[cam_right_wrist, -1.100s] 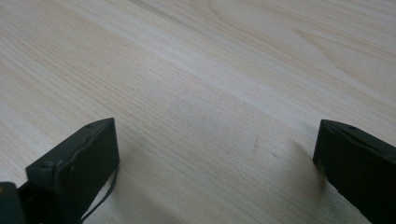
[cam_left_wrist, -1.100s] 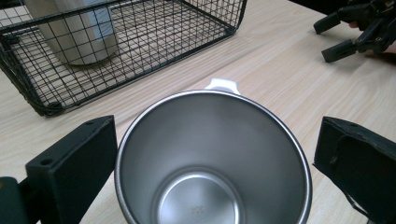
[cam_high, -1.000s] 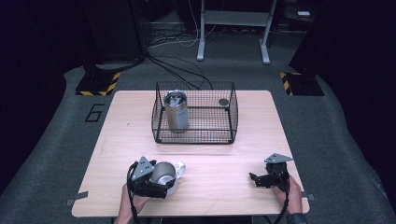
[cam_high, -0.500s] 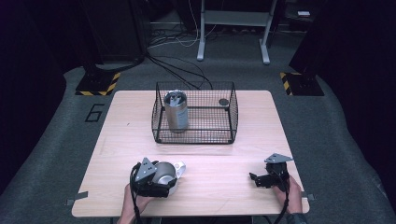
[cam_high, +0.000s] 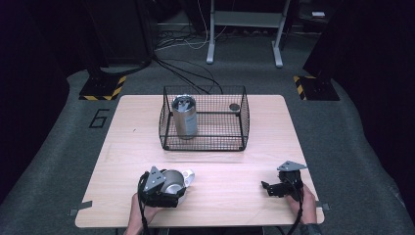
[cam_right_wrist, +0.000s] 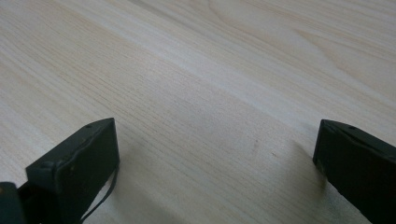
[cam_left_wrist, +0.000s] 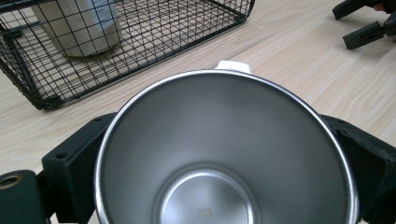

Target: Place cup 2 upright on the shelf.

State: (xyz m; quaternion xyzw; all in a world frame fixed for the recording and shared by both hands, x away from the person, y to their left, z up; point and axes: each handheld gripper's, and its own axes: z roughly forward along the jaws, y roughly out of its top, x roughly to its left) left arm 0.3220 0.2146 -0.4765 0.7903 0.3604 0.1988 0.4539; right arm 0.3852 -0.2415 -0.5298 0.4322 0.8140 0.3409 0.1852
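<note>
Change since earlier frames: left gripper and its cup have shifted slightly back toward the table's near edge and turned a little; right gripper, basket and tumbler are unchanged.
Steel cup: lies low over the near-left part of the table, its open mouth facing the left gripper's camera, clamped between the two black jaws at its sides; a white tab shows at its far rim.
Left gripper: clenched on the steel cup, held by the person's left hand at the table's near edge.
Right gripper: jaws spread wide with bare wood between them, grasping nothing; held low over the near-right part of the table by the right hand, well apart from the cup.
Wire basket: black mesh, standing mid-table beyond the cup, apart from both grippers.
Steel tumbler: upright in the basket's left part.
Small dark disc: lies in the basket's far-right corner.
Table: light wood.
</note>
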